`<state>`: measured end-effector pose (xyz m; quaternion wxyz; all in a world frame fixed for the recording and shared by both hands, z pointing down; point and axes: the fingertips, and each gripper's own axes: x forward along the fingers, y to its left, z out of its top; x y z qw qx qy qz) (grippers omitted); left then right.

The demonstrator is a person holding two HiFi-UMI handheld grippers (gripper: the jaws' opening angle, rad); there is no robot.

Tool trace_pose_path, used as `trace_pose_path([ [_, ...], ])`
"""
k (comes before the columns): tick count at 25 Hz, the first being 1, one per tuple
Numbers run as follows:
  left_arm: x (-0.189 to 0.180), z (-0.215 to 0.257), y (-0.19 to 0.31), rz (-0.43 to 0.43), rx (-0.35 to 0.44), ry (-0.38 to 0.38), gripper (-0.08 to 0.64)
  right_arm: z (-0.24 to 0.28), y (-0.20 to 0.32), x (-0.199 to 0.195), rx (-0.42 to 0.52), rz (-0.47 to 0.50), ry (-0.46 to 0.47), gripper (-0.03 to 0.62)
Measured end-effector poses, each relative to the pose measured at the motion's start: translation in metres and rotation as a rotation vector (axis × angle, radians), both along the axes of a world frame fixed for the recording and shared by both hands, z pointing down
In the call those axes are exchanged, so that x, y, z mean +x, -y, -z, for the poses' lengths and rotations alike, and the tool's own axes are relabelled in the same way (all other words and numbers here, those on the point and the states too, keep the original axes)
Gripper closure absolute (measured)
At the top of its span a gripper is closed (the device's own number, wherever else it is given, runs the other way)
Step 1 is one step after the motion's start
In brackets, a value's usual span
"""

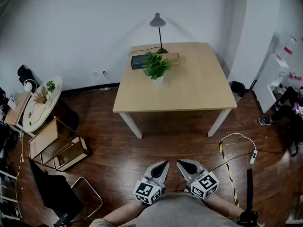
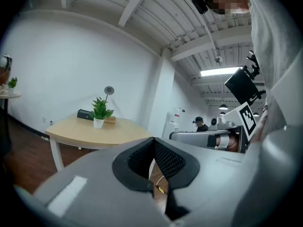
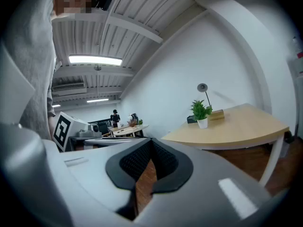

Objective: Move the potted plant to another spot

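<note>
A small potted plant, green leaves in a white pot, stands at the far middle of a light wooden table. It also shows far off in the left gripper view as the potted plant and in the right gripper view as the potted plant. Both grippers hang close to the person's body, well short of the table. My left gripper is shut with nothing between its jaws. Beside it my right gripper is also shut and empty.
Behind the plant stand a black desk lamp, a dark box and a wooden block. A round side table, a wooden shelf frame and a black chair crowd the left. A cable and power strip lie on the floor at right.
</note>
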<state>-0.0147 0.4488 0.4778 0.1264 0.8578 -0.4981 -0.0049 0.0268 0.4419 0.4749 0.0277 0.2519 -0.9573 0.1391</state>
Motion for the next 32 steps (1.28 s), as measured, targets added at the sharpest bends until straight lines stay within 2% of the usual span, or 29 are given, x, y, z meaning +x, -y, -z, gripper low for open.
trace_pose_path([
  [8,0.012,0.01,0.014,0.029,0.004,-0.003,0.558,0.005,0.014,0.015,0.017,-0.004,-0.006,0.588],
  [16,0.037,0.015,0.029,0.123,0.028,-0.018,0.558,0.019,0.034,0.042,0.073,0.065,-0.018,0.588],
  [19,0.041,0.02,0.037,0.15,0.023,-0.022,0.558,0.019,0.044,0.049,0.068,0.075,-0.02,0.588],
  [24,0.029,0.021,0.061,0.154,0.025,-0.015,0.558,0.015,0.068,0.044,0.057,0.066,-0.017,0.588],
  [32,-0.021,0.013,0.143,0.107,0.025,-0.022,0.558,0.004,0.142,-0.006,0.041,0.026,-0.026,0.587],
])
